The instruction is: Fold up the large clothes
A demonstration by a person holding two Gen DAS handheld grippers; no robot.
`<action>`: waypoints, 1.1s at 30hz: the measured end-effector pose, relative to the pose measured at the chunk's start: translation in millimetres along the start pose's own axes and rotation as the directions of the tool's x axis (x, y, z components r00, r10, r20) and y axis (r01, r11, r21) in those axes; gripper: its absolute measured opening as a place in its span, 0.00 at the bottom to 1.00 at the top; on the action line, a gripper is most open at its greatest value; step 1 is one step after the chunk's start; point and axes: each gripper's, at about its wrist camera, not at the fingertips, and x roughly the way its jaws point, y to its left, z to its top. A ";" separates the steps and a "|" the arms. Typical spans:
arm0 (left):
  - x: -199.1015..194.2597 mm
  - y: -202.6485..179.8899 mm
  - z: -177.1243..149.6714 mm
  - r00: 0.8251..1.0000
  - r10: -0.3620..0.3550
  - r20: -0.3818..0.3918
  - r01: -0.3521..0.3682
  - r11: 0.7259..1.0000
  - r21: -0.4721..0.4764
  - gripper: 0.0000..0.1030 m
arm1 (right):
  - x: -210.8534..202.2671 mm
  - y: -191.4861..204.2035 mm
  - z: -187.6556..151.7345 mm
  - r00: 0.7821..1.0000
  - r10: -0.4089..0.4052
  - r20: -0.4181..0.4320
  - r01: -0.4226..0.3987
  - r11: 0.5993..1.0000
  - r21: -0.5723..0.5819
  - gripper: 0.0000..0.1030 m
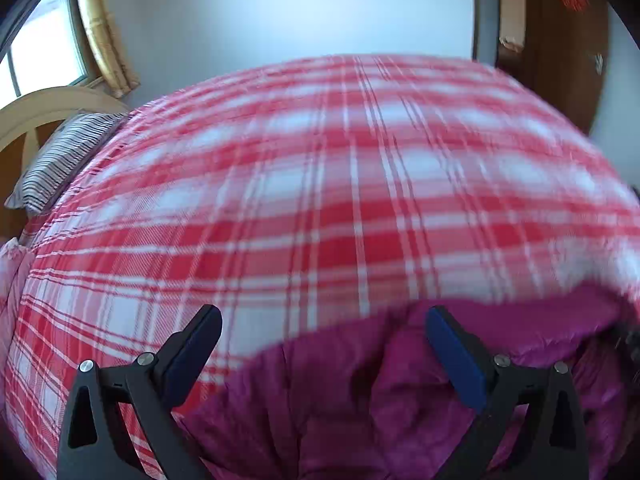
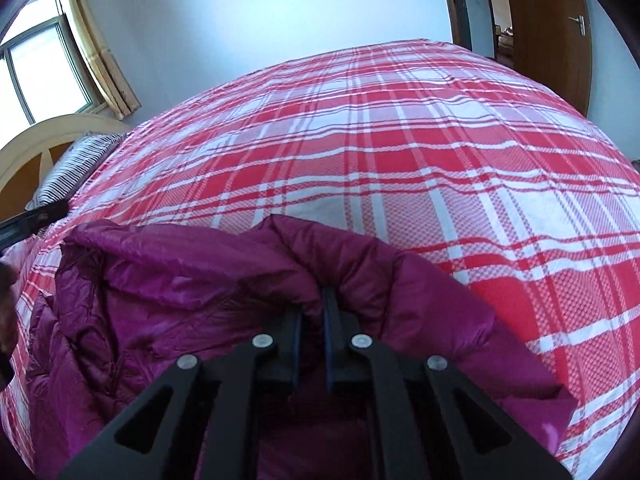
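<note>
A magenta puffer jacket [image 2: 172, 280] lies crumpled at the near side of a bed covered by a red and white plaid sheet [image 2: 400, 152]. My right gripper [image 2: 318, 300] is shut on a raised fold of the jacket, fabric bunched over its fingertips. In the left wrist view the jacket [image 1: 360, 392] fills the lower right, blurred by motion. My left gripper [image 1: 324, 332] hangs open above it, its jaws wide apart with nothing pinched; the right finger [image 1: 456, 360] is over the jacket, the left finger [image 1: 192, 356] over the sheet.
A striped pillow [image 1: 60, 160] leans against a cream headboard [image 1: 44, 108] at the far left. A window with a yellow curtain [image 2: 96, 44] is behind it. A brown door [image 2: 548, 36] stands at the far right. A dark strip [image 2: 36, 216] juts in at the left.
</note>
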 end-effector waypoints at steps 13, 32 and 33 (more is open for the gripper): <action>-47.5 -16.4 -9.2 0.986 0.014 0.166 -0.019 0.999 0.029 0.99 | 0.2 -5.9 -1.0 0.999 0.038 0.013 -0.038 0.999 0.031 0.08; 19.4 -62.8 -40.3 0.984 -0.175 0.029 0.174 0.984 0.036 0.99 | -10.9 0.6 -2.1 0.999 0.009 0.038 -0.010 1.000 0.012 0.17; 19.3 -62.8 -39.8 0.983 -0.180 0.032 0.179 0.983 0.035 0.99 | -21.3 1.7 -1.2 0.998 -0.005 0.066 0.004 1.000 0.021 0.34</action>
